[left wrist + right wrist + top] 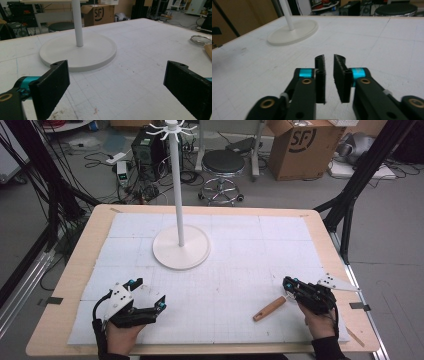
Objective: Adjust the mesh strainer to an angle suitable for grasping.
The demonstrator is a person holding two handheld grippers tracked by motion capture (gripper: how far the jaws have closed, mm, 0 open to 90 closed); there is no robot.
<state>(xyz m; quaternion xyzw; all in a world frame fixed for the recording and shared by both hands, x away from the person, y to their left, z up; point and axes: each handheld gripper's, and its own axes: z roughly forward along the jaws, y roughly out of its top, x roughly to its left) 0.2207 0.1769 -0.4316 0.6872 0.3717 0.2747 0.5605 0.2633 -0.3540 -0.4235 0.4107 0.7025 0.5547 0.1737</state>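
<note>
A white stand with a round base (pixel 181 251) and a tall pole (pixel 176 180) rises at the middle back of the white gridded mat (pixel 240 270); its base (pixel 78 51) and base (pixel 292 32) also show in the two gripper views. A wooden handle (pixel 270 308) lies at the front right, its far end reaching under my right gripper (pixel 287 284). The left gripper view shows that handle (pixel 208 51) joined to a round metal sieve (pixel 200 39). My right gripper (pixel 329 58) has its jaws nearly together, with nothing seen between them. My left gripper (pixel 148 293) rests front left, and its jaws (pixel 117 67) stand wide apart over bare mat.
The mat covers a wooden table (pixel 60 310) with rounded corners. Behind the table are a black stool (pixel 223 165), a cardboard box (pixel 304 147), cables and black frame legs (pixel 350 195). Open mat lies between the two grippers.
</note>
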